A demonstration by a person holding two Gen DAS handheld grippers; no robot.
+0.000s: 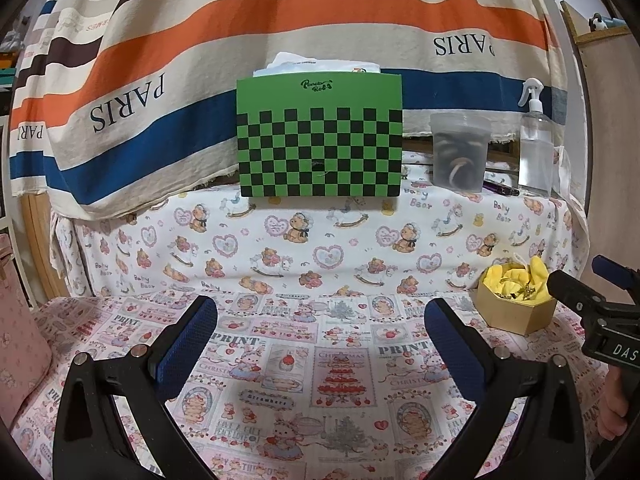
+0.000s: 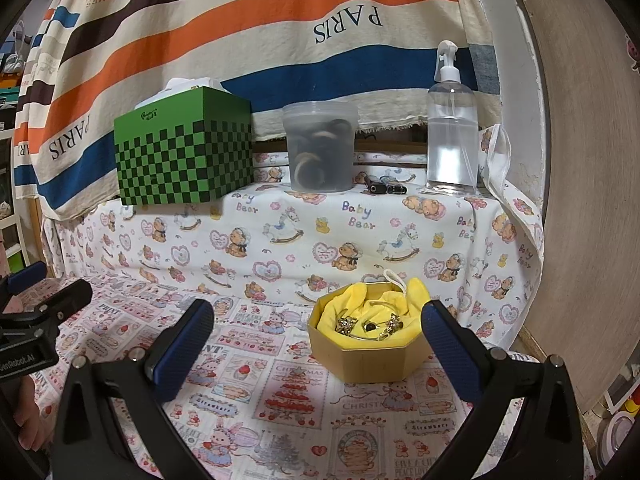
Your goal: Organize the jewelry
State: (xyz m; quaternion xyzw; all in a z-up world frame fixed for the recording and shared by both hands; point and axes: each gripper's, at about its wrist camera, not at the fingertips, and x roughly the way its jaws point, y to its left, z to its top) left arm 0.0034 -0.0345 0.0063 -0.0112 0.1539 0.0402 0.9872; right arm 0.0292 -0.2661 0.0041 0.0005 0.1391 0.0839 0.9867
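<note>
A gold octagonal box with yellow lining stands on the printed cloth, holding gold jewelry pieces. It also shows in the left wrist view at the right. My right gripper is open and empty, just short of the box, its right finger beside the box's right side. My left gripper is open and empty over bare cloth, left of the box. The right gripper also shows at the right edge of the left wrist view.
On a raised ledge behind stand a green checkered tissue box, a clear tub of rings, a spray bottle and dark pens. A striped PARIS cloth hangs behind. A wooden panel stands at right.
</note>
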